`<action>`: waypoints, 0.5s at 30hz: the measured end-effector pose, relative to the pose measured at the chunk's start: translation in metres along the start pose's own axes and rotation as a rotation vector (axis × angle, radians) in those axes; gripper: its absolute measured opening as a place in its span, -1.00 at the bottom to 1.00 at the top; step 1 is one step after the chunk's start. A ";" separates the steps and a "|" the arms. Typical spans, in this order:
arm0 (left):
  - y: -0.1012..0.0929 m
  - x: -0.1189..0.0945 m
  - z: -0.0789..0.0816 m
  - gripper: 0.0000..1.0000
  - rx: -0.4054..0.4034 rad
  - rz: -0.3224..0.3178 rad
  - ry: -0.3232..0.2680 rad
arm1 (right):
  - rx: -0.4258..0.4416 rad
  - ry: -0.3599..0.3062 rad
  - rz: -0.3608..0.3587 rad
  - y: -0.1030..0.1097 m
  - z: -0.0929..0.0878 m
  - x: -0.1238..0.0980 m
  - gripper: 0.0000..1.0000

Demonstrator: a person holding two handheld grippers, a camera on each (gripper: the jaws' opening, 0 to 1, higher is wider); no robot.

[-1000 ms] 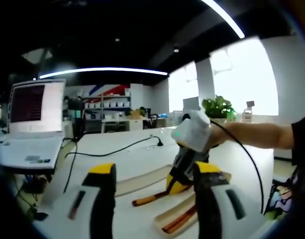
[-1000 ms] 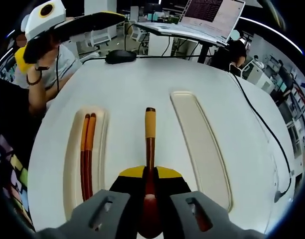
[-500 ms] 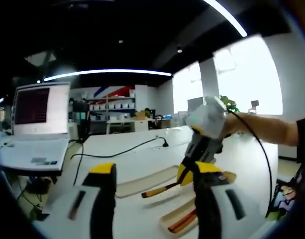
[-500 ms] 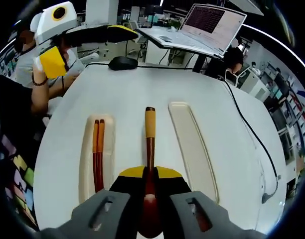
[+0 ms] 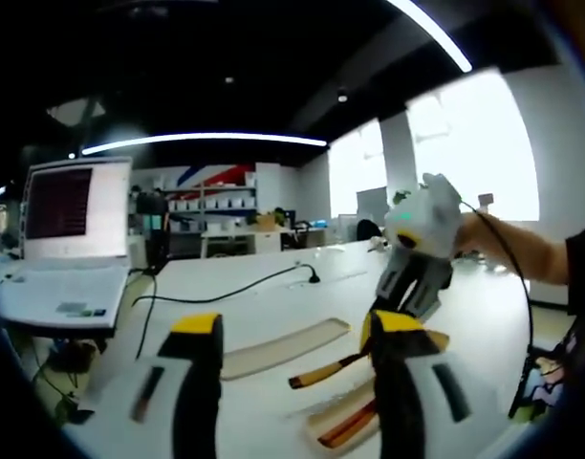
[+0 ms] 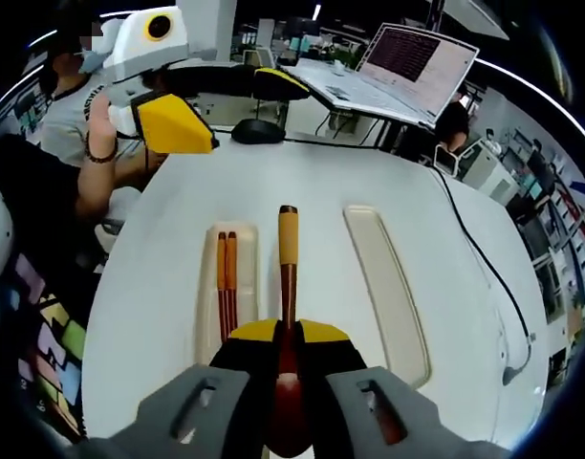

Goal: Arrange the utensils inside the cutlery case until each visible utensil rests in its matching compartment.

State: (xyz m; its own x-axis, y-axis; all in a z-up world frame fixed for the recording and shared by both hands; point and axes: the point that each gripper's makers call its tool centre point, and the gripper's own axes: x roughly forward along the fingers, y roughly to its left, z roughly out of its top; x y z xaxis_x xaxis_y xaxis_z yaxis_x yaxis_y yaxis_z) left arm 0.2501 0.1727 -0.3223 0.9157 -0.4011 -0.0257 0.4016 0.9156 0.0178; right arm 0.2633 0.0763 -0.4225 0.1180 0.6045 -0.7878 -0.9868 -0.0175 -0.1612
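**Right gripper carrying one spoon above the table; left gripper idling apart**

Right gripper (image 6: 288, 359): jaws are clamping one wooden spoon (image 6: 288, 277) near its dark bowl end, the yellow-orange handle tip pointing straight ahead. In the left gripper view the right gripper (image 5: 407, 296) is holding that spoon (image 5: 326, 371) tilted, lifted off the white round table (image 6: 302, 172).

Left gripper (image 5: 297, 392): jaws are standing apart with nothing between them. In the right gripper view it (image 6: 192, 100) is hovering past the far-left edge of the table, held by a hand (image 6: 101, 129).

Counts on the tabletop:
- 2 cream trays. Left tray (image 6: 208, 325) is sitting left of centre; right tray (image 6: 388, 287) is sitting right of centre, nothing in it. They are lying roughly parallel and well apart.
- 2 chopsticks (image 6: 226, 287), one pair, side by side, lying lengthwise in the left tray.
- 1 spoon, gripped, hanging over the gap between the two trays, beside the left one.

Other items: 1 black mouse (image 6: 257, 131) at the far edge of the table, 1 black cable (image 6: 474, 258) running along the right edge, 1 open laptop (image 6: 388, 62) on a stand beyond the table.
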 end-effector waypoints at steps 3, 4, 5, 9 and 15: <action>0.000 0.000 -0.001 0.31 0.002 0.001 0.004 | -0.015 -0.013 0.007 0.009 0.000 -0.001 -0.92; -0.001 0.001 -0.001 0.31 0.005 -0.001 0.004 | -0.020 -0.014 0.011 0.012 -0.001 -0.001 -0.92; -0.002 0.001 -0.001 0.32 0.011 -0.003 0.004 | -0.022 -0.013 0.014 0.015 -0.002 0.000 -0.92; -0.006 0.002 -0.001 0.33 0.017 -0.020 0.002 | -0.053 0.007 0.031 0.027 -0.008 0.001 -0.92; -0.006 0.001 0.000 0.32 0.010 -0.018 -0.001 | -0.073 0.014 0.068 0.041 -0.008 0.006 -0.91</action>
State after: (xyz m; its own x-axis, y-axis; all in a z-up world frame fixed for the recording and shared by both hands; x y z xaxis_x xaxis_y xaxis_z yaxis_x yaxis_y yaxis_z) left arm 0.2487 0.1672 -0.3225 0.9083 -0.4175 -0.0254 0.4181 0.9080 0.0271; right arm 0.2248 0.0725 -0.4386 0.0526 0.5887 -0.8066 -0.9818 -0.1169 -0.1494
